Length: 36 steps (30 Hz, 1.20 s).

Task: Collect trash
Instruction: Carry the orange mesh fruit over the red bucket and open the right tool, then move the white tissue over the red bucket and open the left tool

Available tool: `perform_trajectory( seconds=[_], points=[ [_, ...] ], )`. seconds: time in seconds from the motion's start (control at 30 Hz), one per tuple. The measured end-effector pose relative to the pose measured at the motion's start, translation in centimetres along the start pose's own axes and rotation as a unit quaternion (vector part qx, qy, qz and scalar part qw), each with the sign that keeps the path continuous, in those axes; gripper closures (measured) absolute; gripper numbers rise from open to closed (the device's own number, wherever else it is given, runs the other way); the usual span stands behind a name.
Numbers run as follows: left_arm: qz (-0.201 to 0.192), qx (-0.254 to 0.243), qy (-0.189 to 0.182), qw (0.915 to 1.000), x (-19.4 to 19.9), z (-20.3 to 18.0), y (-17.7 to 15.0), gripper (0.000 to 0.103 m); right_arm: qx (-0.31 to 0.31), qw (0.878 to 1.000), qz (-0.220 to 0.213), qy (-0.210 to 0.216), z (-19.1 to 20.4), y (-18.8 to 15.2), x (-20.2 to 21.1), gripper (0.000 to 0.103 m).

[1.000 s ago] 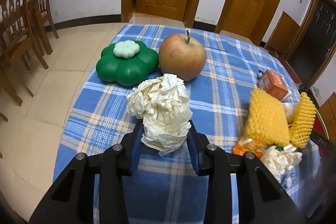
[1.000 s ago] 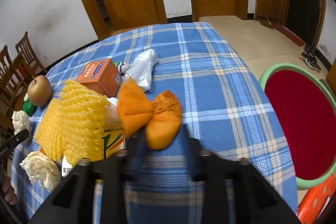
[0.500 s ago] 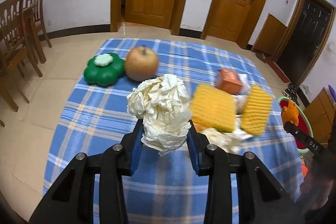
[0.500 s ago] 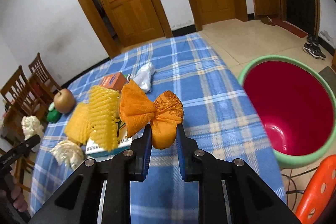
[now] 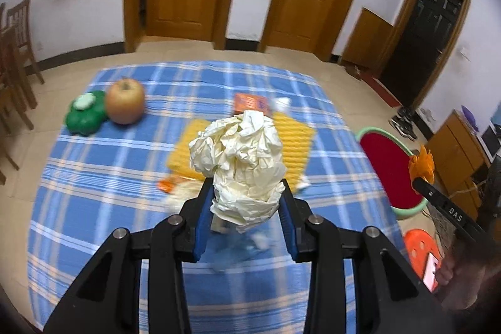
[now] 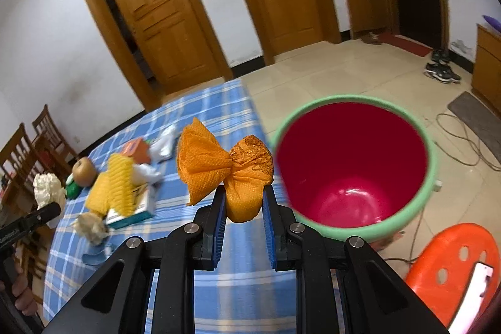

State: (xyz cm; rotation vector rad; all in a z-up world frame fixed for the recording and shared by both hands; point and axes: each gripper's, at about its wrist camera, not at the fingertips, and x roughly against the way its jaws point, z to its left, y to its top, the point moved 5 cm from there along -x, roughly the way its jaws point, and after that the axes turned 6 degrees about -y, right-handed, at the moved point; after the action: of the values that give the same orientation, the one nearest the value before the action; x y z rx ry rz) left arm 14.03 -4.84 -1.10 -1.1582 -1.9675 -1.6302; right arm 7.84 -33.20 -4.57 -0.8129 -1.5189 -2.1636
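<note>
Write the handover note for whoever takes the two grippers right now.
Left gripper: shut on crumpled white paper, above the table.
Right gripper: shut on orange mesh wrapper, beside the red bin, not yet over it.
Done: both pieces lifted.
Left: drop both in the bin, then clear the yellow foam netting, paper wad and wrappers. Apple looks like a keeper.

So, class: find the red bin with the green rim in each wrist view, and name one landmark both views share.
Left wrist view: the red bin stands at the right edge, on the floor beside the table, partly cut off by the right gripper.
Right wrist view: the red bin fills the centre right, just past the orange wrapper.
Shared landmark: the apple.
</note>
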Motion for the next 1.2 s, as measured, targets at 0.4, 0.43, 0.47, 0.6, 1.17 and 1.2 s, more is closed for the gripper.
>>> perform_trajectory(
  seconds=[0.4, 0.43, 0.47, 0.6, 1.17, 1.2],
  points=[
    [0.035, -0.065, -0.045, 0.9963, -4.5, -7.7, 0.0, 0.064, -0.055, 0.997, 0.006, -0.061, -7.0, 0.0, -1.1, 0.081],
    [0.040, -0.070, -0.050, 0.9954, -5.0, -8.4, 0.1, 0.064, -0.058, 0.996, 0.009, -0.062, -7.3, 0.0, -1.4, 0.080],
    [0.042, -0.075, -0.052, 0.9949, -5.3, -8.9, 0.1, 0.064, -0.061, 0.996, 0.011, -0.065, -7.6, 0.0, -1.7, 0.078],
    [0.047, -0.098, -0.059, 0.9923, -6.3, -11.0, 0.4, 0.064, -0.081, 0.994, 0.020, -0.069, -8.6, 0.2, -2.9, 0.073],
    [0.083, -0.191, -0.106, 0.9723, -11.5, -19.6, -0.2, 0.064, -0.112, 0.988, -0.009, -0.102, -10.8, 1.0, 0.6, 0.063],
    [0.087, -0.197, -0.108, 0.9705, -12.0, -20.2, -0.4, 0.064, -0.117, 0.988, -0.012, -0.103, -11.0, 0.9, 1.0, 0.063]
  ],
)
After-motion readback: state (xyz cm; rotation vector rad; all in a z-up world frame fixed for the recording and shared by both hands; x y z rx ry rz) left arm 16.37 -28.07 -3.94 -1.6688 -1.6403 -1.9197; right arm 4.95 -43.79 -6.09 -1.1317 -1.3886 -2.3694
